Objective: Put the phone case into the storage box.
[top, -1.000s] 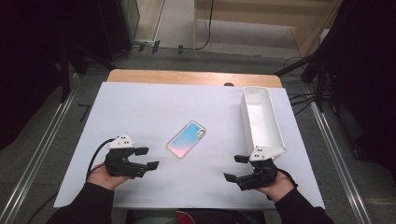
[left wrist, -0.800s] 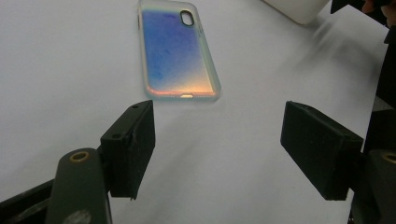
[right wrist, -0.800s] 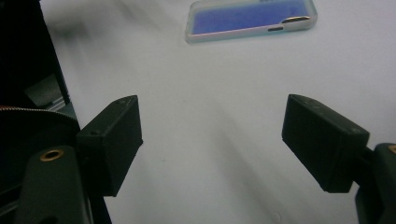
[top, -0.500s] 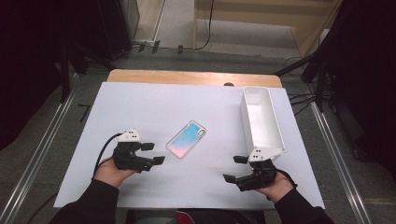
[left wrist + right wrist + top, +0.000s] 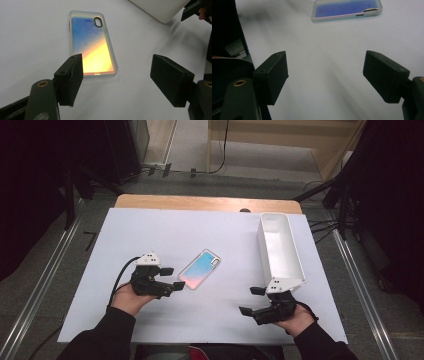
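Iridescent blue-to-orange, the phone case [image 5: 200, 269] lies flat at mid-table, long axis slanting far-right to near-left, its near end just right of the left gripper [image 5: 172, 277], jaws apart and empty, while the right gripper [image 5: 251, 300], also apart, waits farther off.

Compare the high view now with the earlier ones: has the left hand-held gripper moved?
Yes. The left hand-held gripper has slid rightwards across the table toward the phone case, which has stayed put; its open jaws now nearly reach the case's near end.
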Motion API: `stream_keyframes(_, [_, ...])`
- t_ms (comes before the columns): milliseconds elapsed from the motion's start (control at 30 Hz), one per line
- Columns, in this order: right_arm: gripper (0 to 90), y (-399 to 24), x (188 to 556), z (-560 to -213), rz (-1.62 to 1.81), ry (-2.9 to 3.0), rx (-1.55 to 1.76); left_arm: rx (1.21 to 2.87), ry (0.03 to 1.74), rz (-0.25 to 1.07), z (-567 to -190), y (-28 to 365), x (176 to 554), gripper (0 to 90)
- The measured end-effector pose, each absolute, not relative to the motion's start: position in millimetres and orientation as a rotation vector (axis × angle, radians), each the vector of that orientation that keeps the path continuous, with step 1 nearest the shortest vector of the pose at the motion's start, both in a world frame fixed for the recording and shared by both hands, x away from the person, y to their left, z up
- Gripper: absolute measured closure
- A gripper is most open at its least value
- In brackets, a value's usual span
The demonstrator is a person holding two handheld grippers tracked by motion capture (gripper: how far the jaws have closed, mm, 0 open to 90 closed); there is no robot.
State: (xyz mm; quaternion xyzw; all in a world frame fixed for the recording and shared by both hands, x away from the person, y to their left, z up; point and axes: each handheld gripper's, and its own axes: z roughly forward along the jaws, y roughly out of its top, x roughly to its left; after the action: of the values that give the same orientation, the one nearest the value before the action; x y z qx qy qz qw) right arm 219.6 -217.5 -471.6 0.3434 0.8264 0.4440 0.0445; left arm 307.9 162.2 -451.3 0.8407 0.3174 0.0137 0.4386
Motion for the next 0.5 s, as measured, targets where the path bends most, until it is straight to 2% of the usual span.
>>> stream_keyframes(500, [18.9,-218,219,-471,1.354,2.522,1.053,2.092,0.789,0.054,-451,142,325,26.2])
